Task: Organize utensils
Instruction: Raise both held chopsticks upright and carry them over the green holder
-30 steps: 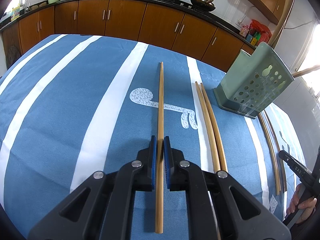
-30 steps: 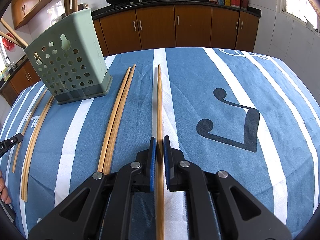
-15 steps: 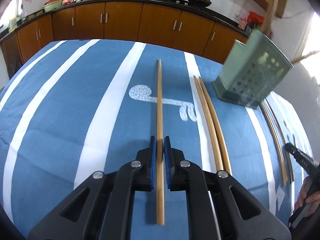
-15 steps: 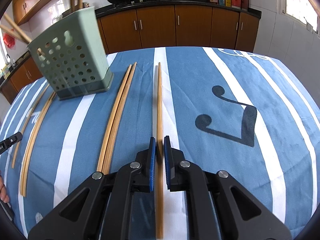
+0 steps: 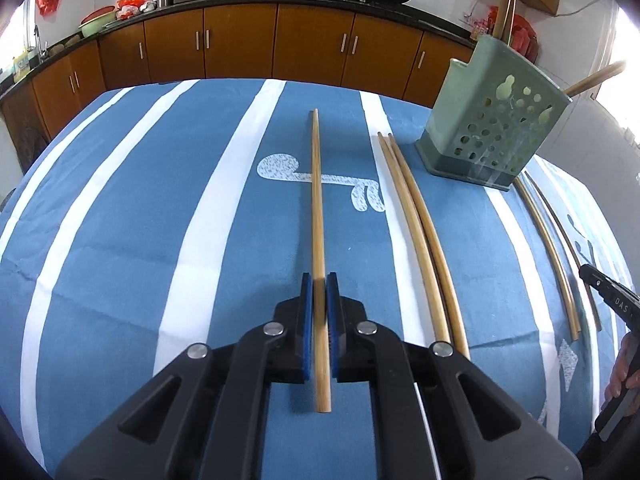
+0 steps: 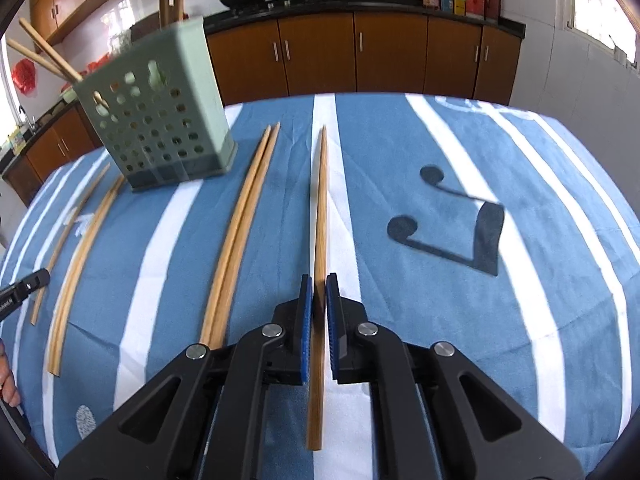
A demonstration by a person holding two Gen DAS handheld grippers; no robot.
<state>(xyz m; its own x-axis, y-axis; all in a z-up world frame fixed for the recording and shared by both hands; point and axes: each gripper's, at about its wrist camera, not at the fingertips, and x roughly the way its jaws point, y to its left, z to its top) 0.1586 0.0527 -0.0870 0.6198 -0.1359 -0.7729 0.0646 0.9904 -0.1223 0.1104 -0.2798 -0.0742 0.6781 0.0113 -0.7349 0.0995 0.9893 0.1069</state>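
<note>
My left gripper (image 5: 319, 280) is shut on a long wooden chopstick (image 5: 317, 200) and holds it above the blue striped tablecloth (image 5: 160, 220). My right gripper (image 6: 319, 280) is shut on another wooden chopstick (image 6: 321, 200), also lifted off the cloth. A green perforated utensil holder (image 5: 496, 128) stands at the right in the left wrist view and at the upper left in the right wrist view (image 6: 160, 120), with chopsticks sticking out of it. A pair of chopsticks (image 5: 420, 232) lies beside it, also seen in the right wrist view (image 6: 244, 216).
Two more chopsticks (image 5: 552, 248) lie past the holder, also in the right wrist view (image 6: 80, 248). The other gripper's tip (image 5: 612, 300) and a hand show at the right edge. Brown kitchen cabinets (image 5: 240, 40) run behind the table.
Both grippers have lifted and tilted with their chopsticks, so the chopsticks' near ends sit higher in view. The holder appears closer and higher in both views.
</note>
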